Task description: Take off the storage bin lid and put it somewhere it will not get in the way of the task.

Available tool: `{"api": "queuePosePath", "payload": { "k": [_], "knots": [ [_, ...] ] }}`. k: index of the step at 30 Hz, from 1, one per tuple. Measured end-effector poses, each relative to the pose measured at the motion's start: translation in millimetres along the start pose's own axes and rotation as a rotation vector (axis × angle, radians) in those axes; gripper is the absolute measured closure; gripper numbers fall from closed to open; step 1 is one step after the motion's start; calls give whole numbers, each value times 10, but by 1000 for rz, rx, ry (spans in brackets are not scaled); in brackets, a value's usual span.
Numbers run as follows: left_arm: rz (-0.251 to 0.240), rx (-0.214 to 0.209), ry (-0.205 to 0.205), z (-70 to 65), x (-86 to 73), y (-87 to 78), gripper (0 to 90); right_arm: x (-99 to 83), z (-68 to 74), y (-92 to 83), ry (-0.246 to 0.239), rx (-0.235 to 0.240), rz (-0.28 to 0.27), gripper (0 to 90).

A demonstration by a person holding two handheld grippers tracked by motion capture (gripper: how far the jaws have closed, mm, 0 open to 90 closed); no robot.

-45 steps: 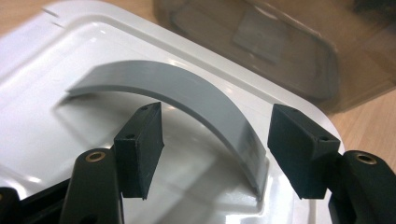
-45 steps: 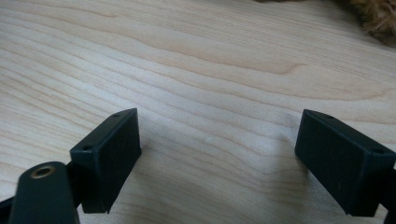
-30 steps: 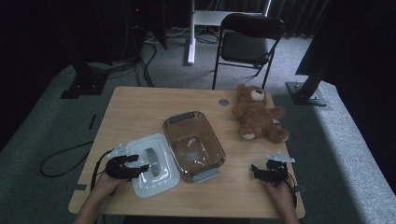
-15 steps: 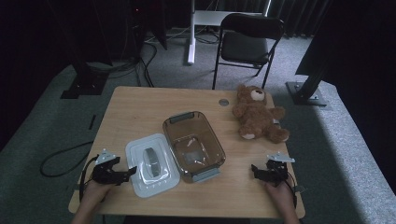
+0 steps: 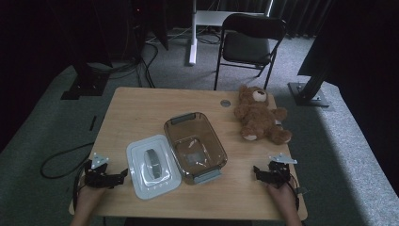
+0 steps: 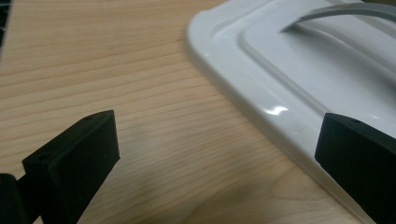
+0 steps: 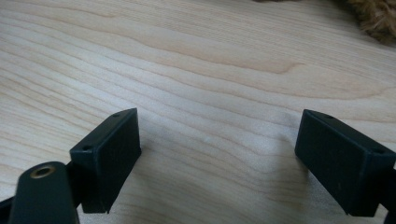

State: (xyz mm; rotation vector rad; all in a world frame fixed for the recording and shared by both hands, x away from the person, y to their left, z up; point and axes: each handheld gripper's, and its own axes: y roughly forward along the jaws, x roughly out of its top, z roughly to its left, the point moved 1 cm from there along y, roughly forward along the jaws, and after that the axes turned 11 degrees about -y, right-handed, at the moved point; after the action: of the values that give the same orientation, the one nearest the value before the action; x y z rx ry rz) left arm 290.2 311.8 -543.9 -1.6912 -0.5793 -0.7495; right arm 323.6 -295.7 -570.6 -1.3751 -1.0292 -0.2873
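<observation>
While lid (image 5: pixel 153 165) lies flat, container (image 5: pixel 195 147) touching it, teddy bear (image 5: pixel 260 114) well apart

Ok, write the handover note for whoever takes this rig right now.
Left tongs: open, nothing between them; jaws have just been opening, and they sit on the table left of the lid.
Right tongs: open, empty, on bare table near the front right edge.
Things: lid lies flat on the table, against the left side of the open bin; bin looks empty. Teddy sits behind the right tongs, untouched.
Done: lid is off and set down.
Left: probably the teddy goes into the bin, then the lid back on.
</observation>
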Motion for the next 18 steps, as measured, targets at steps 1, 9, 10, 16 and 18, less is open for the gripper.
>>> {"api": "queuePosePath", "payload": {
  "k": [1, 9, 10, 16, 18],
  "knots": [
    [-3, 15, -5, 20, -7, -1, 5, 0, 0, 0, 0, 0, 0, 133],
    [17, 123, -19, 137, -89, 42, 6, 0, -1, 1, 0, 1, 0, 132],
    [25, 141, -26, 150, -98, 53, 6, 1, 0, 2, 0, 0, 1, 130],
    [43, 168, -67, 233, -136, 82, 6, 25, -1, 26, 2, -2, 4, 122],
    [42, 165, -68, 239, -141, 79, 6, 32, -5, 33, 2, 0, 5, 119]
  ]
}}
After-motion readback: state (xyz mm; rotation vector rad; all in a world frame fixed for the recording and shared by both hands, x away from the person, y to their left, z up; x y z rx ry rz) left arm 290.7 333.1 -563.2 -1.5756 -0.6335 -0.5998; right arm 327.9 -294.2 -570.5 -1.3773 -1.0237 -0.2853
